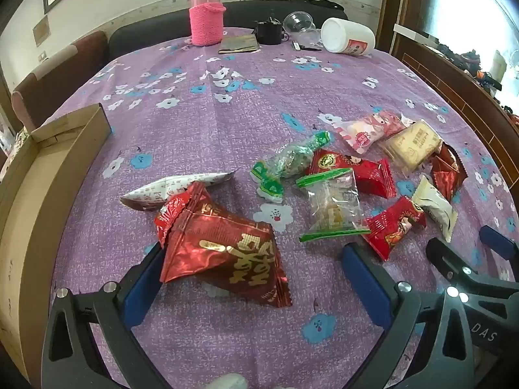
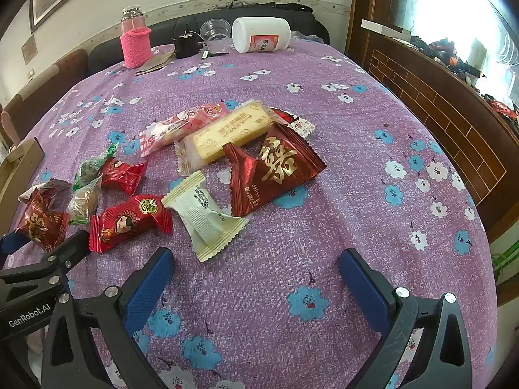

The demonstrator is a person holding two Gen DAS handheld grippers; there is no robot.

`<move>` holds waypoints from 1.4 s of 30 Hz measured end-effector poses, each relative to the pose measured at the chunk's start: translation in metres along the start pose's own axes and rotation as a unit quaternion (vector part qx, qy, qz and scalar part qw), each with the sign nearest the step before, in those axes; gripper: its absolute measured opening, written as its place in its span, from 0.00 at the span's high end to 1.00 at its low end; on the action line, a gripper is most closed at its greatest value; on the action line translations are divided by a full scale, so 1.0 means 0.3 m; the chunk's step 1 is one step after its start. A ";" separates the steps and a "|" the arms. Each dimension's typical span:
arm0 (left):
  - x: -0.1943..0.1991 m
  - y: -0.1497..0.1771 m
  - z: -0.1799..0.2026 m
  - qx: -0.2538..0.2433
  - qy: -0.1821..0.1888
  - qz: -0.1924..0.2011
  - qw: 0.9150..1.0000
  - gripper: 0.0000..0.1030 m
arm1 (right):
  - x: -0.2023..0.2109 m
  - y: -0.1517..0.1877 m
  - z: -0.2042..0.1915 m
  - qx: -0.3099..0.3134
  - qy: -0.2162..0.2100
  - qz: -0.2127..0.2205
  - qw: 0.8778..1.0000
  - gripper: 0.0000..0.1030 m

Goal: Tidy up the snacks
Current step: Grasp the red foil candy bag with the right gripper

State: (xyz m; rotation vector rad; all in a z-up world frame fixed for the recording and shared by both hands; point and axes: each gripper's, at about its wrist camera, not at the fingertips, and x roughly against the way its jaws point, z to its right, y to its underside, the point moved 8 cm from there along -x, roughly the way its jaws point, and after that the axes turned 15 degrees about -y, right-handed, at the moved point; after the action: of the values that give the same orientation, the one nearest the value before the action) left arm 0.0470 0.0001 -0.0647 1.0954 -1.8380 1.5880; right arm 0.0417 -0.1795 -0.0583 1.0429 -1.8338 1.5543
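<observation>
Several wrapped snacks lie scattered on a purple flowered tablecloth. My left gripper is open, its jaws wide on either side of a big red foil packet with gold characters that rests on the cloth. It brushes the left finger and stays clear of the right one. Behind it lies a white printed packet. My right gripper is open over bare cloth, with a cream packet just ahead of it. A dark red triangular packet and a yellow biscuit pack lie beyond. An open cardboard box stands at the left.
At the table's far end are a bottle in a pink knit sleeve, a white jar on its side, a clear cup and a small black object. A wooden sideboard runs along the right, with chairs at the far left.
</observation>
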 end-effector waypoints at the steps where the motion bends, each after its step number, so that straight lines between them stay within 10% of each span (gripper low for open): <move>1: 0.000 0.000 0.000 0.001 0.001 0.000 1.000 0.00 | 0.000 0.000 0.000 0.000 0.000 0.000 1.000 0.01; 28: 0.115 0.165 -0.024 -0.052 0.032 -0.014 0.998 0.00 | -0.004 -0.001 0.001 0.000 0.000 0.000 1.000 0.01; 42: 0.272 0.237 -0.171 0.007 0.180 -0.030 0.983 0.05 | 0.045 0.054 0.027 -0.019 0.004 -0.103 0.995 0.01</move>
State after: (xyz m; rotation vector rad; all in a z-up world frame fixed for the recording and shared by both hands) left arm -0.0644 0.0289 -0.0317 0.7963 -1.5427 1.6411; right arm 0.0215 -0.1896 -0.0587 1.1665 -1.6856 1.3950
